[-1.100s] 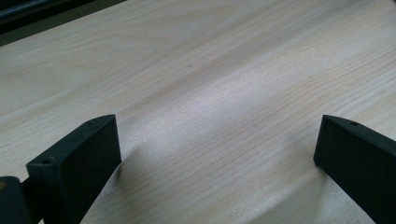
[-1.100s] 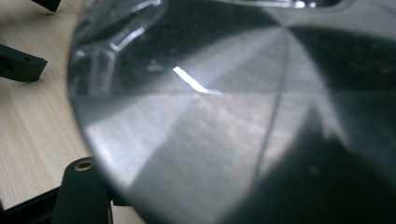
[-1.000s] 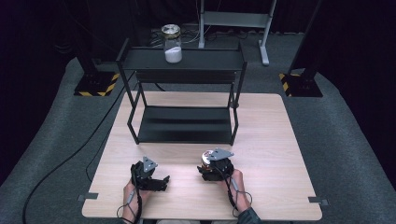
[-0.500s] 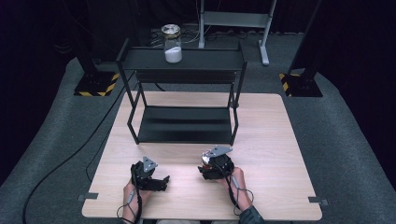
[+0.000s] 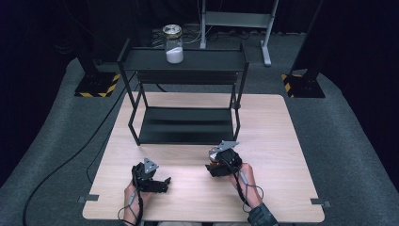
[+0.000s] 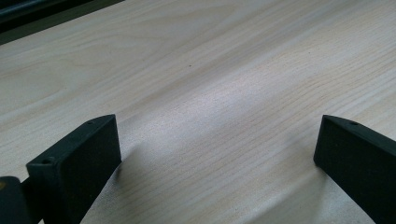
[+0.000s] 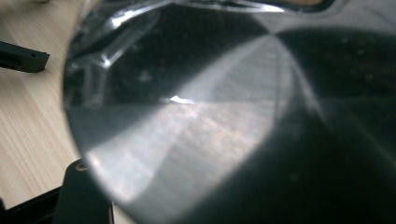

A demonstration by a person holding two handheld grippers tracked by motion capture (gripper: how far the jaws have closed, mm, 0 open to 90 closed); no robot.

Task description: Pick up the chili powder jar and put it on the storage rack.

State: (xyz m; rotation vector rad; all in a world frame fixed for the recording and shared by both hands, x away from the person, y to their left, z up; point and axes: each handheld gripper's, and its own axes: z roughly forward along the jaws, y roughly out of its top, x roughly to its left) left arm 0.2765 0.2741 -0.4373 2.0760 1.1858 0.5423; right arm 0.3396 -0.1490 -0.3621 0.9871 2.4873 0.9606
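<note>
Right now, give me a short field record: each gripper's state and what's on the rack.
left gripper: open, jaws wide apart, nothing between them, low over the table
right gripper: shut on a round brushed-metal lid, probably of a jar
rack: black, two shelves, at the table's far side
top shelf: lidded glass jar with white contents
lower shelf: bare

Round metal lid (image 7: 196, 116): seen so close in the right gripper view that its rim was cut off at the top, right and bottom edges; what lay under it was hidden. In the high view the right gripper (image 5: 221, 162) covered what it held. Left gripper (image 6: 219, 154): both jaws cut off at the bottom edge.
</note>
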